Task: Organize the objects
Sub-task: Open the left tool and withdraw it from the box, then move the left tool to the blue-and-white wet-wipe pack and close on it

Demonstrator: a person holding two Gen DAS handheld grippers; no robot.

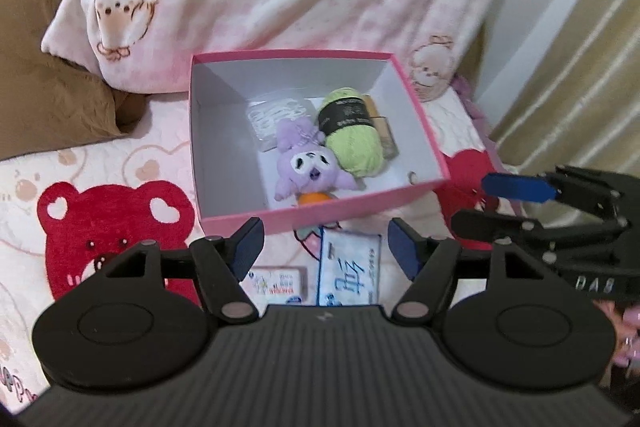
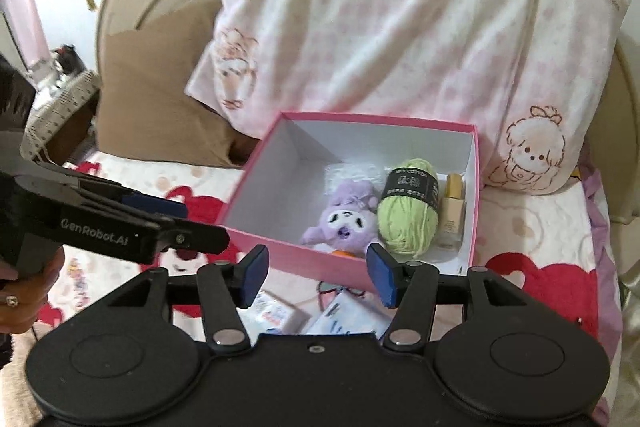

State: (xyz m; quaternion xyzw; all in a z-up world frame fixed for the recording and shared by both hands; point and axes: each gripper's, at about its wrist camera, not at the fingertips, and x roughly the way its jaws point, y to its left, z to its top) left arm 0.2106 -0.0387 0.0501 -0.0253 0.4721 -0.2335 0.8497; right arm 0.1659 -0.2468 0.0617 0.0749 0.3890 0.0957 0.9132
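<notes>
Left gripper (image 1: 326, 247) spread wide, fingers (image 1: 250, 241) holding nothing, hovering over the bed (image 1: 24, 187) just short of the pink box (image 1: 320, 215). Between and below those fingers, two flat packets on the bedcover: a blue-and-white tissue pack (image 1: 350, 269) and, just left of it, a small white carton (image 1: 278, 281) with red print, both lying outside the box, near its front wall.

Right gripper (image 2: 318, 273) likewise wide apart and empty, blue pads (image 2: 382, 275) poised above the box's near edge (image 2: 280, 251). Same two packets partly hidden under its fingers: the carton (image 2: 276, 313) to the left, the tissue pack (image 2: 348, 319) to the right.

Inside the box, crowded toward the right side: a purple plush toy (image 2: 342, 223) lying face up, touching a ball of light-green yarn (image 2: 408, 211) with a black label band; beside the yarn, against the right wall, a small bottle (image 2: 452, 213) with a gold cap. Behind the plush, a clear bag (image 1: 276, 119) of something white. Left half of the box floor bare.

Behind the box, a pink cartoon-printed pillow (image 2: 400, 27) leaning upright and pressing on the rear rim; a brown cushion (image 2: 160, 95) to its left. Red bear shapes (image 1: 116, 227) printed on the bedcover beside the box.
</notes>
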